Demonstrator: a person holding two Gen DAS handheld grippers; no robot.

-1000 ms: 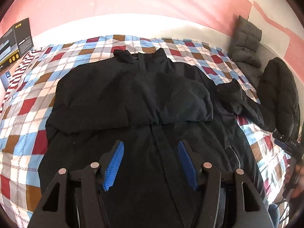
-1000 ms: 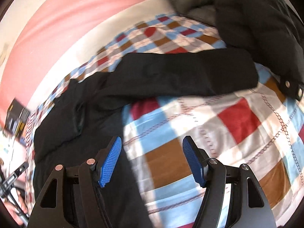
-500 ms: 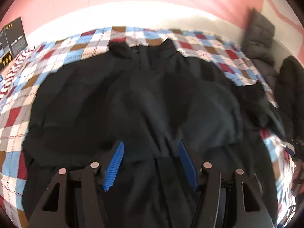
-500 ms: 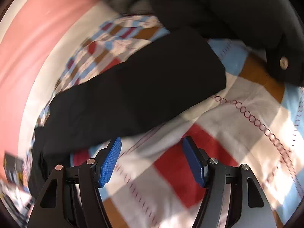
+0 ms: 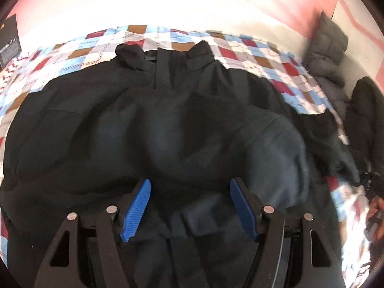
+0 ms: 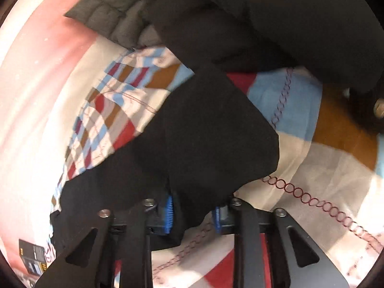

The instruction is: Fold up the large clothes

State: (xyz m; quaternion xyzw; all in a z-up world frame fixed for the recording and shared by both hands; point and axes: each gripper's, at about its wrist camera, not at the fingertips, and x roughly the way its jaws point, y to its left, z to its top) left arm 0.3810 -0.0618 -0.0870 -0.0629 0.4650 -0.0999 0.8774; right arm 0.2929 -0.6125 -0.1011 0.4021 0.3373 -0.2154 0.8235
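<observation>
Jacket: a black jacket point(image 5: 168, 129) lies spread on the checked bedspread point(image 5: 252, 50), collar toward the pink and white wall point(image 5: 168, 12), one sleeve folded across its chest.
Sleeve: the jacket's other sleeve point(image 6: 204, 132) stretches off the body over the bedspread, its cuff end reaching toward the right gripper (the fabric is lifted and creased there).
Left gripper: the left gripper point(image 5: 189, 206) hangs above the lower front of the jacket, just below the folded sleeve; its jaws are opening, wide apart, and the blue pads point(image 5: 136, 206) press on nothing.
Right gripper: the right gripper point(image 6: 193, 216) is at the cuff end of the sleeve; its jaws are closing, narrow now, with the black cloth pinched between the blue pads point(image 6: 168, 216).
Other clothes: a grey quilted coat point(image 6: 115, 12) and a black padded coat point(image 6: 288, 24) are piled beyond the sleeve, against the wall, at the jacket's right.
Box: a dark box point(image 6: 33, 256) stands past the jacket's far shoulder.
Person: a hand point(image 5: 374, 213) shows at the jacket's right edge, blurred.
</observation>
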